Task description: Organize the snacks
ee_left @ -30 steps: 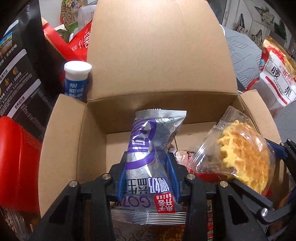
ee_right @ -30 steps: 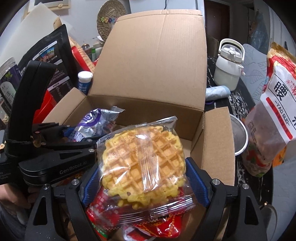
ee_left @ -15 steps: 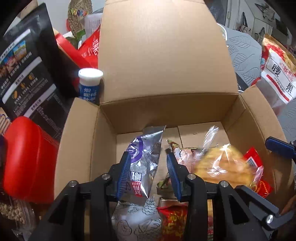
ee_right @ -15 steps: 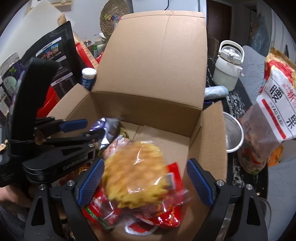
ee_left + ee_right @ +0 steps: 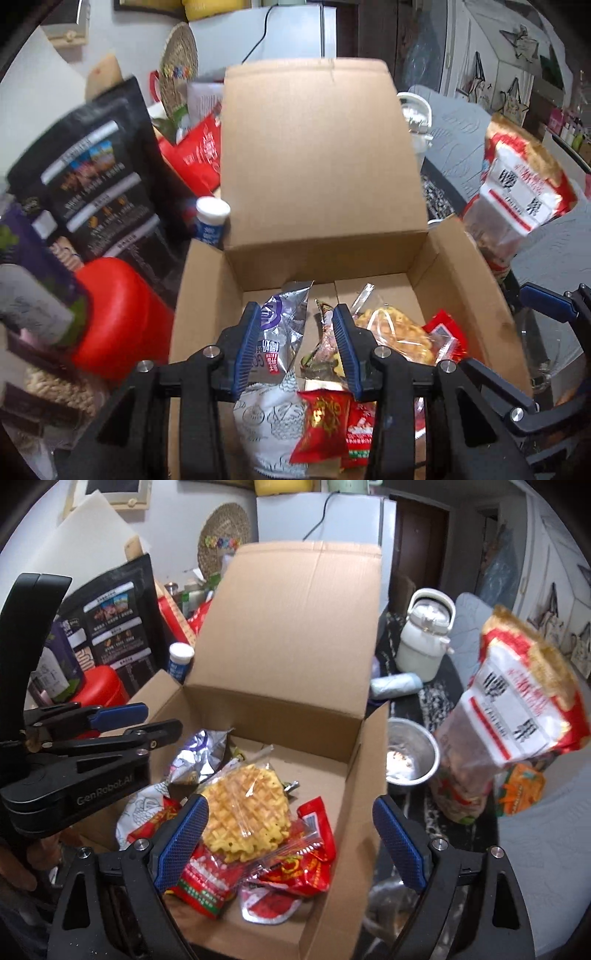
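The right wrist view alone shows the steel bowl (image 5: 410, 753) on the desk at 3 o'clock of the cardboard box (image 5: 354, 775), touching its side wall, and the left gripper (image 5: 147, 720) hanging over the box's 9 o'clock wall; the left wrist view alone shows the gold-and-red packet (image 5: 321, 417) at the box's 6 o'clock edge; the box stands open, lid flap upright at 12 o'clock; inside lie the waffle packet (image 5: 245, 808) on top of red packets (image 5: 310, 853), and the silver-purple packet (image 5: 199, 753) at 10 o'clock of the waffle; the left jaws are drawn close together on nothing; the right gripper (image 5: 290, 805) has just been opening its jaws, which stand wide above the waffle without touching it.
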